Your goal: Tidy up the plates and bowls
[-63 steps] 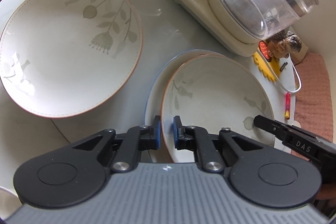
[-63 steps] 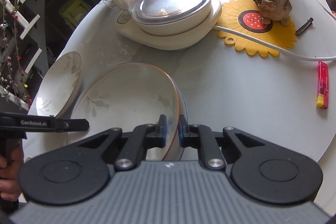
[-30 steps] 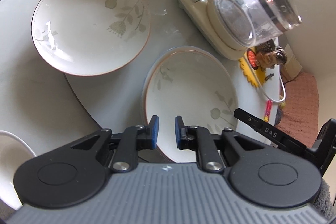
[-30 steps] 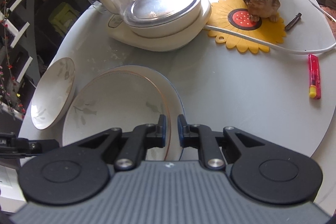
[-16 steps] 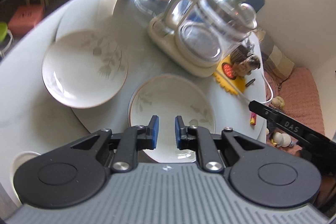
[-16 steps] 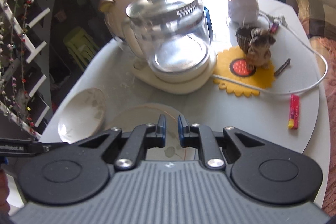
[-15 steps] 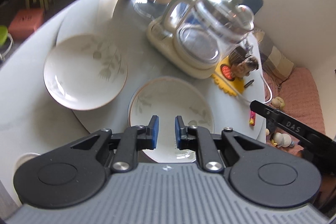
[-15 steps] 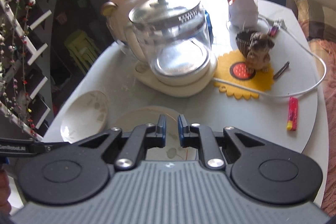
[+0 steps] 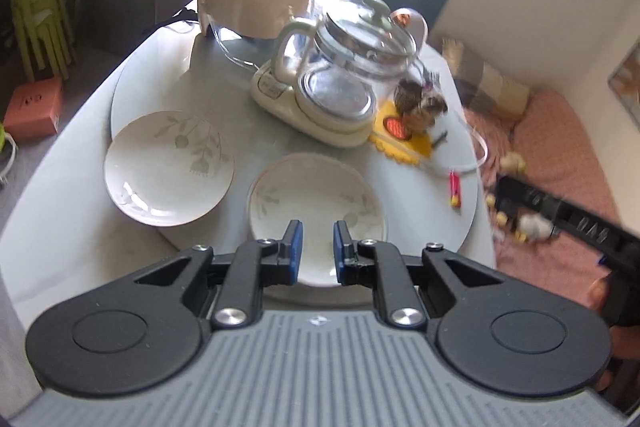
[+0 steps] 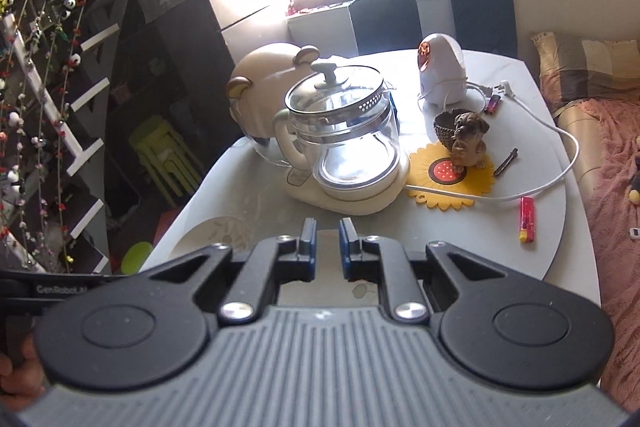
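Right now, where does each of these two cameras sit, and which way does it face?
Left wrist: sits behind the left gripper, jaws open, looking down over two plates toward the kettle.
Right wrist: sits behind the right gripper, jaws open, facing the kettle and window.
Both share the kettle and the sunflower mat.

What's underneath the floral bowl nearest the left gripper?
In the left wrist view the near bowl shows only a thin pale edge along its left side, possibly a plate beneath; its own body and the left gripper cover the rest. The second bowl sits apart, directly on the table.
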### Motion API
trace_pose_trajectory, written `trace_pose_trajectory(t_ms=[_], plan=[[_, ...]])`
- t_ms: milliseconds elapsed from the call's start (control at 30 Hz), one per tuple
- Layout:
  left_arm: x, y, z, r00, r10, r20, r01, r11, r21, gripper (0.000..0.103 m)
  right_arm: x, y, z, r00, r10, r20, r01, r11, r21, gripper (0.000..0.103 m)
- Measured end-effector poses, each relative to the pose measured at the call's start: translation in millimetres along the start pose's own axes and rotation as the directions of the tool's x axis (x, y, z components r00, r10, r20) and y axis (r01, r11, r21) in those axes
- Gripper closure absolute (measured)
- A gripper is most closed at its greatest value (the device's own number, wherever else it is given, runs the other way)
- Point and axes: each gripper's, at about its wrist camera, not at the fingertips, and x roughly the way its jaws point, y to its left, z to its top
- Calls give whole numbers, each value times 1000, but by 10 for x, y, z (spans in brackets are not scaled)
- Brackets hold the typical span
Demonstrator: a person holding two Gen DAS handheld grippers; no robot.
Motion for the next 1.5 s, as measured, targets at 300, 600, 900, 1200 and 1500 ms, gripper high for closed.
trace_pose_trajectory(t_ms=[300, 600, 900, 1200, 1500], plan=[[-356, 61, -204, 999, -17, 46, 12, 995, 101, 86, -426, 278, -270, 998, -54, 16, 53, 996, 68, 87], [-526, 149, -377, 997, -69, 31, 64, 989, 134, 86, -596, 653, -555, 998, -69, 2, 69, 997, 44, 87], [-656, 422, -493, 996, -79, 42, 73, 989, 125, 86, -645, 876, -743, 996, -86, -25, 87, 995, 49, 87], [-740, 772, -593, 997, -74, 16, 71, 991, 116, 86, -632, 1083, -859, 993, -111, -47, 114, 991, 74, 87], [-602, 844, -684, 998, -56, -27, 59, 992, 114, 86, -594, 1070, -944, 991, -98, -89, 103, 993, 58, 87]])
